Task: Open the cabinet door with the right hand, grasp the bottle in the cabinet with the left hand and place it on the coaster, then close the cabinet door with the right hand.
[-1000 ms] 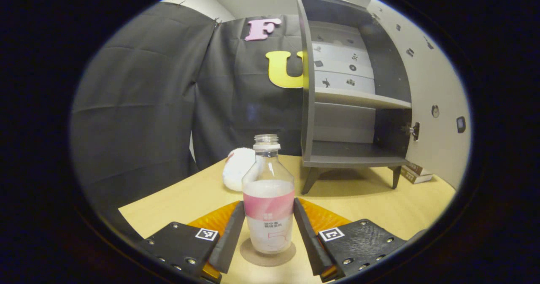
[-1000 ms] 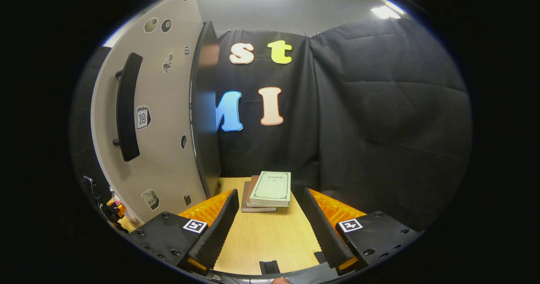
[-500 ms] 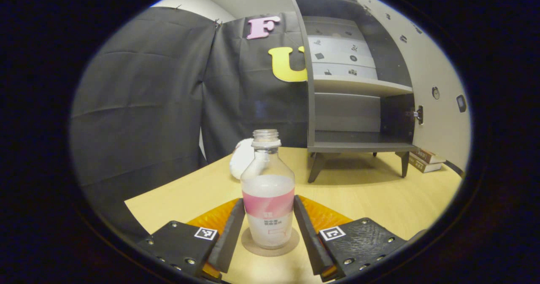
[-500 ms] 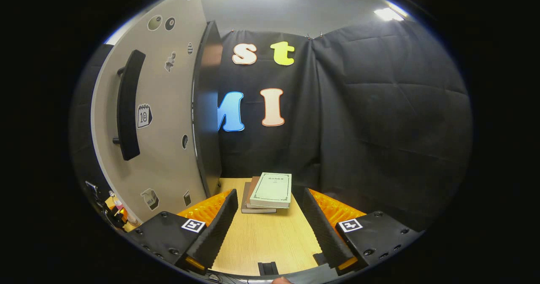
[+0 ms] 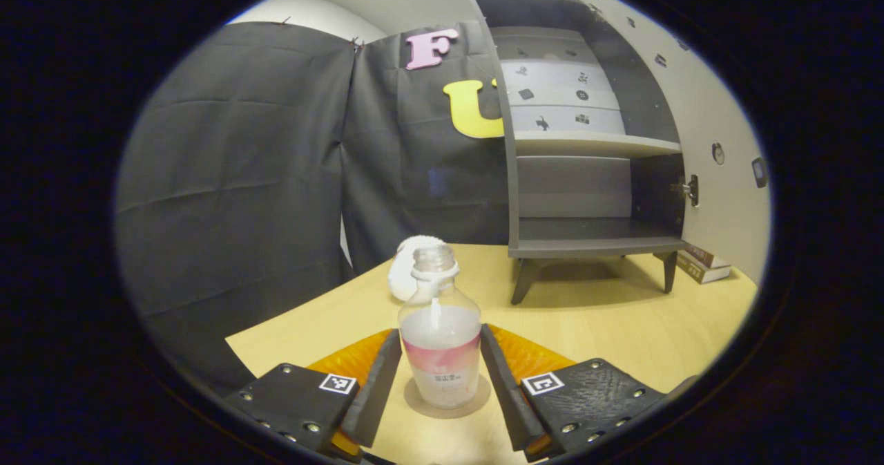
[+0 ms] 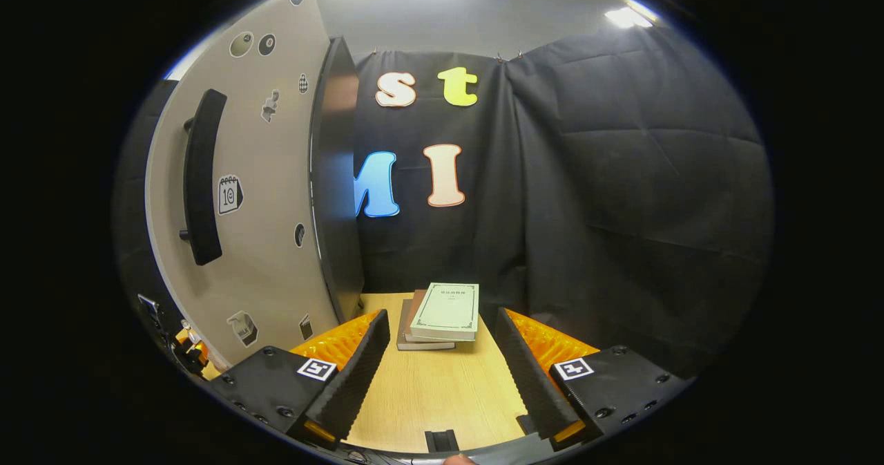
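Observation:
A clear bottle (image 5: 440, 354) with a pink label and no cap stands upright on the round brown coaster (image 5: 478, 401) on the wooden table. My left gripper (image 5: 440, 334) is shut on it, a finger against each side at label height. Behind it the grey cabinet (image 5: 587, 175) stands with its shelves bare and its light door (image 5: 718, 195) swung wide to the right. In the right gripper view that door (image 6: 269, 195) and its black handle (image 6: 200, 175) are on the left. My right gripper (image 6: 436, 327) is open over the table, holding nothing, to the right of the door.
A white plush ball (image 5: 404, 271) lies just behind the bottle. A stack of books (image 6: 442, 313) lies ahead of the right gripper, and the books (image 5: 701, 264) lie beside the cabinet's right leg. Bare table (image 5: 621, 327) lies between the bottle and the cabinet.
The bottle has come down onto the coaster and now sits lower between the left fingers. The right gripper view has barely shifted.

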Demonstrator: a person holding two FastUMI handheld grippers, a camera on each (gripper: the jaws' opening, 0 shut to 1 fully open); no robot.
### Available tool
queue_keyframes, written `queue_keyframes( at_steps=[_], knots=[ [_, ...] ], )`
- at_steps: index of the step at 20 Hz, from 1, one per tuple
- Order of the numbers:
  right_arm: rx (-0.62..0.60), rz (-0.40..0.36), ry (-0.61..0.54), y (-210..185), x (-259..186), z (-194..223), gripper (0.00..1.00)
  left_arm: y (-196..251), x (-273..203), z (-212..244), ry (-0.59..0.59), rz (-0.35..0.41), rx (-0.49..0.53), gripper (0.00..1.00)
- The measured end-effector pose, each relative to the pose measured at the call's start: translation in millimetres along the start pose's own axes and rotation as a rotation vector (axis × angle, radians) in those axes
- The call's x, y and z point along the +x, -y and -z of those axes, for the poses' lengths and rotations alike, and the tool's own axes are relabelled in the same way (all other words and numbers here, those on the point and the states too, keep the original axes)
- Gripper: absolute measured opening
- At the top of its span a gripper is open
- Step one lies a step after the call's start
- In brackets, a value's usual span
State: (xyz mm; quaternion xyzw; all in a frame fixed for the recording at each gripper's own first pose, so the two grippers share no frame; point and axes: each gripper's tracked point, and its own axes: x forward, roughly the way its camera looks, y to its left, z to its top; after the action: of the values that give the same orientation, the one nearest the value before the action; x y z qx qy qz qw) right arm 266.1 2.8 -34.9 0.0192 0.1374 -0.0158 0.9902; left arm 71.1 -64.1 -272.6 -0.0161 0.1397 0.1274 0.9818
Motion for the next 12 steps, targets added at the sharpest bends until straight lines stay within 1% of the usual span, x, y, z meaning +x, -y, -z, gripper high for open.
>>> queue_keyframes(
  at_steps=[3, 4, 6, 7, 8, 9, 10, 11, 12],
  knots=[
    [0.017, -0.024, 0.011, -2.2, 1.3, -4.0, 0.99, 1.0, -13.6, -31.7, 0.035, 0.001, 0.016, 0.72],
    [0.025, -0.035, 0.012, -3.0, 2.1, -4.4, 0.96, 1.4, -20.7, -45.7, 0.050, 0.002, 0.023, 0.72],
    [0.044, -0.069, 0.014, -6.4, 4.7, -6.4, 0.96, -0.1, -34.1, -76.1, 0.076, -0.007, 0.047, 0.71],
    [0.056, -0.086, 0.016, -7.6, 6.7, -8.2, 0.99, -1.6, -41.9, -94.1, 0.090, -0.012, 0.061, 0.72],
    [0.070, -0.104, 0.021, -10.1, 9.0, -11.4, 0.99, -2.0, -49.7, -111.1, 0.104, -0.018, 0.074, 0.72],
    [0.086, -0.121, 0.025, -11.6, 10.9, -14.5, 0.98, -2.1, -58.8, -127.3, 0.117, -0.018, 0.082, 0.72],
    [0.102, -0.142, 0.029, -14.2, 12.3, -17.1, 0.93, 2.3, -66.4, -142.8, 0.124, -0.008, 0.085, 0.70],
    [0.115, -0.165, 0.035, -17.7, 13.5, -21.6, 0.93, 4.4, -73.1, -158.1, 0.137, -0.001, 0.083, 0.71],
    [0.124, -0.186, 0.040, -21.0, 15.0, -24.9, 0.93, 8.3, -80.1, -172.6, 0.154, 0.011, 0.078, 0.70]
  ],
)
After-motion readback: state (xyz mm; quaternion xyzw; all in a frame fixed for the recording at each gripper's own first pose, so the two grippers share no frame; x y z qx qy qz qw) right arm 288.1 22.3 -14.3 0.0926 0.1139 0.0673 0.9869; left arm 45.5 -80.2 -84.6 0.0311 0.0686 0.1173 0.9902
